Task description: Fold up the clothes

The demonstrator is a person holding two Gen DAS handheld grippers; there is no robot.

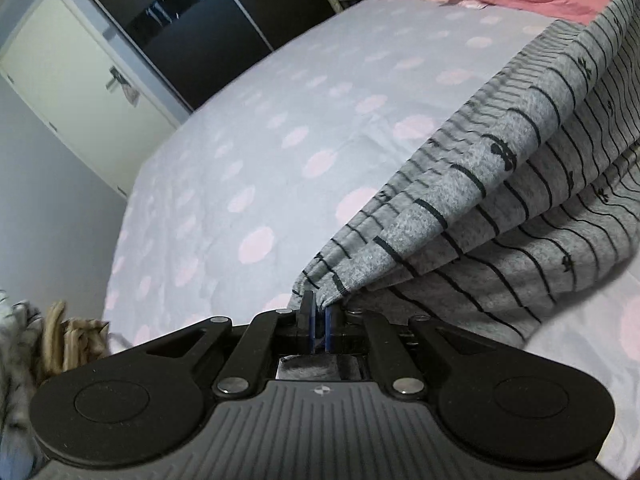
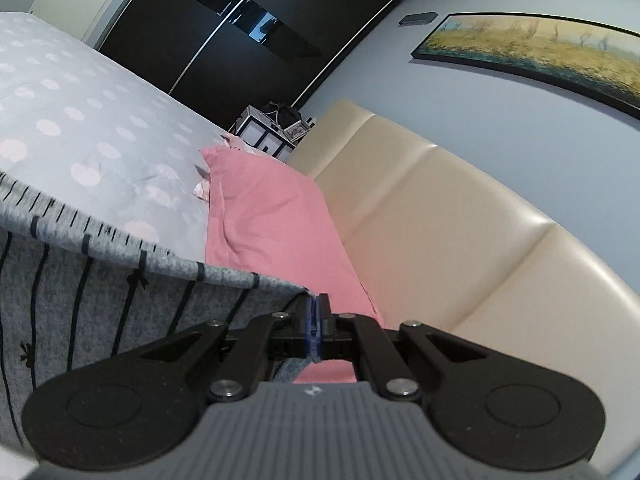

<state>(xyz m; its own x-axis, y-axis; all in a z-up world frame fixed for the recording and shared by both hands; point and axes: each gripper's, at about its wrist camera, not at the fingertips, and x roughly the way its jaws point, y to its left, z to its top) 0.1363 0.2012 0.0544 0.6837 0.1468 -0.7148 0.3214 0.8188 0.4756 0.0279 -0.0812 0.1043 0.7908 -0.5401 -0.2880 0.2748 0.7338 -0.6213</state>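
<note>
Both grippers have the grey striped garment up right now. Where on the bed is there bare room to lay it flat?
The widest bare patch is the polka-dot bedcover, from the striped garment across to the edge by the dark wardrobe. The head end is taken by the pink pillow along the cream headboard. A heap of clothes crowds the near left corner.

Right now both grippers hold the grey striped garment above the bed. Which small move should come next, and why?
Probably carry both corners forward and lower them to lay the fold. The left gripper and right gripper are each shut on a corner of the grey striped garment, which hangs taut above the dotted bedsheet.
</note>
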